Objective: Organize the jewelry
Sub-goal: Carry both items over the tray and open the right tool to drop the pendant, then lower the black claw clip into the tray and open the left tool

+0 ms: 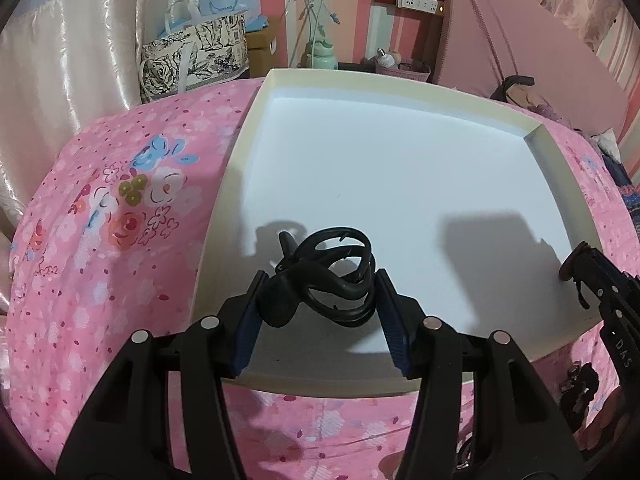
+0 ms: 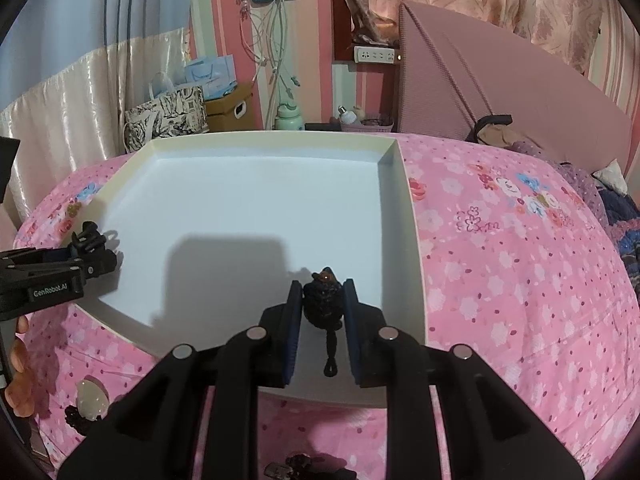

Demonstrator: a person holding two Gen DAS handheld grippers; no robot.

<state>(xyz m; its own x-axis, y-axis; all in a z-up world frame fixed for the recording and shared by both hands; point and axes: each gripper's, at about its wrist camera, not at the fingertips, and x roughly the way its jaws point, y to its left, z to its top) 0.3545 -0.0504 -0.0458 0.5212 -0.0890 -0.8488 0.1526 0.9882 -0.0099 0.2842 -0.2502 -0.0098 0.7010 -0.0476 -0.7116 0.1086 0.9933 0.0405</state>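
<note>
A shallow white tray (image 1: 400, 92) lies on the pink floral bedspread; it also shows in the right wrist view (image 2: 404, 184). My left gripper (image 1: 318, 280) is shut on a black claw hair clip (image 1: 328, 272) and holds it just over the tray's near left part. From the right wrist view the left gripper (image 2: 94, 252) is at the tray's left edge. My right gripper (image 2: 323, 292) is shut on a dark beaded ornament (image 2: 322, 300) with an amber bead and a hanging cord, over the tray's near right part. The right gripper (image 1: 576, 268) shows at the right in the left wrist view.
A pale stone pendant (image 2: 92, 400) with dark beads lies on the bedspread (image 2: 520, 280) near the tray's front left corner. More dark jewelry (image 2: 300, 464) lies below the right gripper. Bags (image 1: 192, 56), a box and a headboard (image 2: 500, 80) stand beyond the bed.
</note>
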